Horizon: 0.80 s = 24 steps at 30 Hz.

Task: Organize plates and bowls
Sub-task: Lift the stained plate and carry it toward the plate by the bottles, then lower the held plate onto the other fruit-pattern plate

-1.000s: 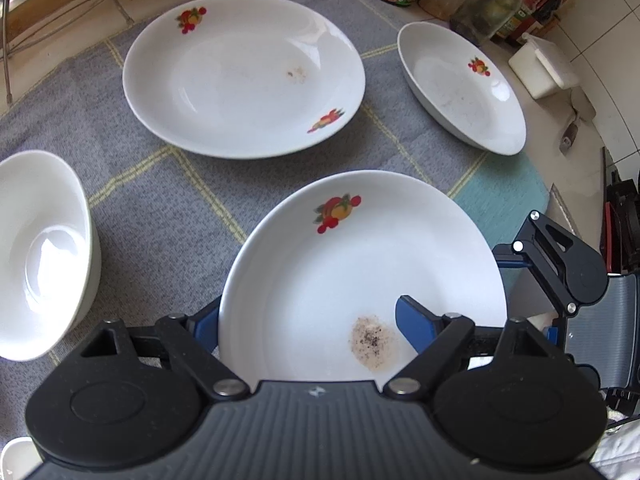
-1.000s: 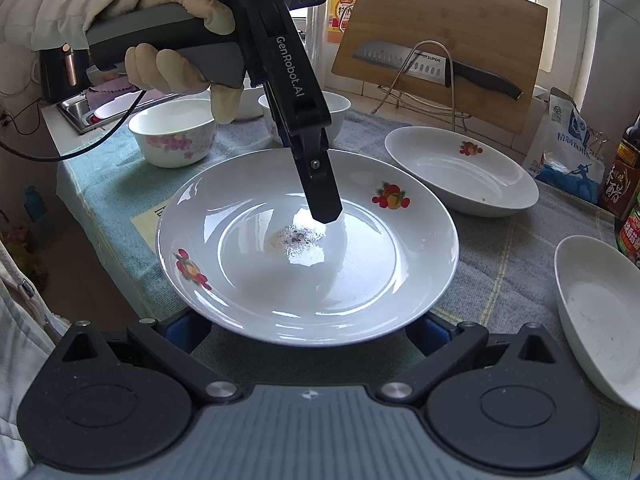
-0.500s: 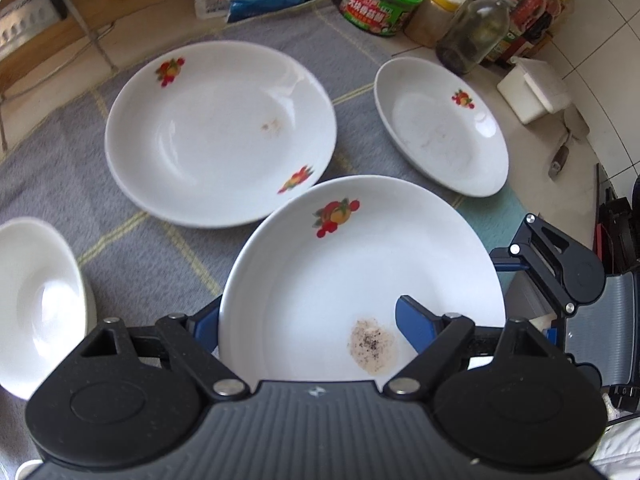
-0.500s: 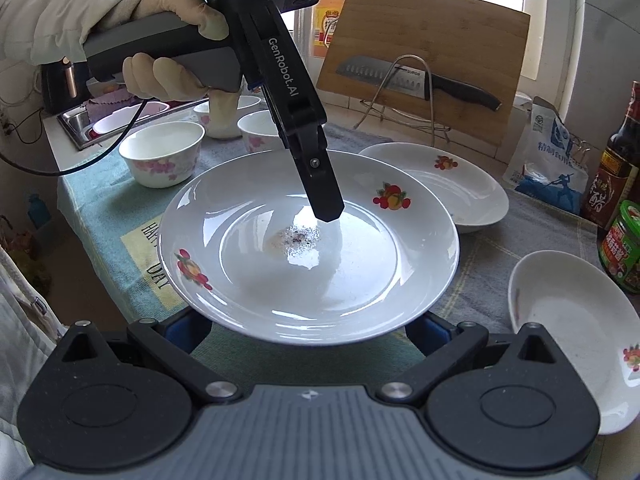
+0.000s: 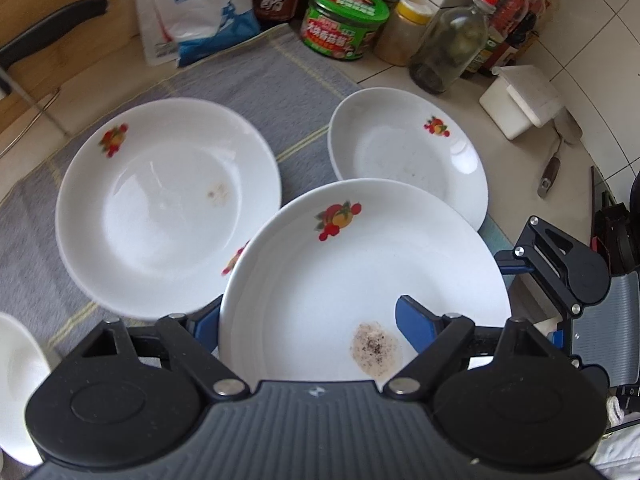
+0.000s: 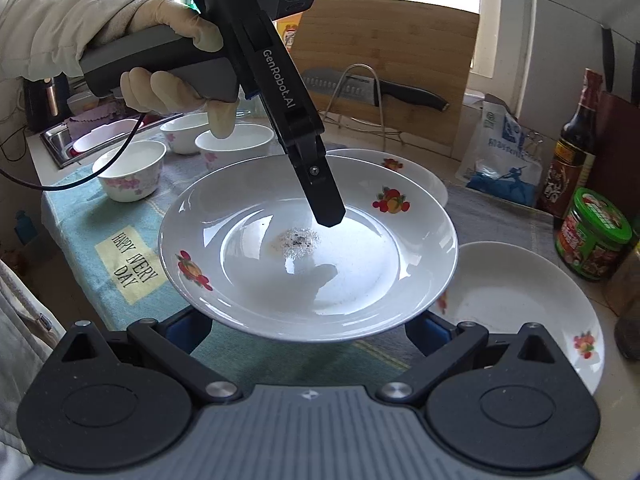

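Note:
A white plate (image 5: 360, 272) with fruit prints and a speckled stain is held in the air above the cloth. My left gripper (image 5: 308, 324) is shut on its rim, one finger (image 6: 320, 184) over the inside. My right gripper (image 6: 308, 328) sits at the opposite rim with its blue pads under the edge; it shows in the left wrist view (image 5: 560, 272). Whether it grips is unclear. On the cloth lie a large white plate (image 5: 160, 204) and a smaller deep plate (image 5: 404, 152). Small flowered bowls (image 6: 132, 176) stand far left.
Jars and bottles (image 5: 344, 24), a white bag (image 5: 192, 12) and a white box (image 5: 524, 100) line the back of the counter. A cutting board with a knife on a rack (image 6: 384, 88) stands behind. A white bowl (image 5: 16, 392) sits at the left edge.
The held plate has been carried up and toward the back right of the counter, closer to the two plates on the cloth and the jars. Both grippers moved with it.

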Motion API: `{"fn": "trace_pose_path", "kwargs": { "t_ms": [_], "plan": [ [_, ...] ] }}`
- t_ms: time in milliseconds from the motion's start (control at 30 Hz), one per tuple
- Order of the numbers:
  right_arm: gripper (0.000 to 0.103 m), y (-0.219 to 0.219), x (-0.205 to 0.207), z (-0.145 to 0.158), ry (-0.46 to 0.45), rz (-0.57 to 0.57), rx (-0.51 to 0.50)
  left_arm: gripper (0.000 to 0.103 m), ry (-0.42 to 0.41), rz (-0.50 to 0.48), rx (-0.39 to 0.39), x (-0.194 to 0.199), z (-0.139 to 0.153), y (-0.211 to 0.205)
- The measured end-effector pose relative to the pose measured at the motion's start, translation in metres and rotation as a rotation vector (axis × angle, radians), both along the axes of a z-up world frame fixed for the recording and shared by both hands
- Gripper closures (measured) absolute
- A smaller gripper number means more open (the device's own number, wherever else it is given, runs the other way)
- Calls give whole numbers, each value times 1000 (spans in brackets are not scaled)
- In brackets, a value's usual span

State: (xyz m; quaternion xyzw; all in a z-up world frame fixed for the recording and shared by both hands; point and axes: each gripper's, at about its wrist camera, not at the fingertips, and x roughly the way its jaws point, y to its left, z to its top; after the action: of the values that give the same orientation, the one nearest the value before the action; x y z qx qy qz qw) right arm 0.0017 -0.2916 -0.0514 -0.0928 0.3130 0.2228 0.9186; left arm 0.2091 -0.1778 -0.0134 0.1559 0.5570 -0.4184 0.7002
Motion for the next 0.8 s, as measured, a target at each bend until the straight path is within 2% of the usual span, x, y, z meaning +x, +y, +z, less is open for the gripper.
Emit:
{"fn": "trace_pose_path", "kwargs": {
  "t_ms": [400,800],
  "plan": [
    [0,-38,5,2,-2,-97,13,17,-22,-91,1,8,6,-59],
    [0,-63,3,0,8,-198,-7,17,-19,-198,-4,15,-3,-112]
  ]
}}
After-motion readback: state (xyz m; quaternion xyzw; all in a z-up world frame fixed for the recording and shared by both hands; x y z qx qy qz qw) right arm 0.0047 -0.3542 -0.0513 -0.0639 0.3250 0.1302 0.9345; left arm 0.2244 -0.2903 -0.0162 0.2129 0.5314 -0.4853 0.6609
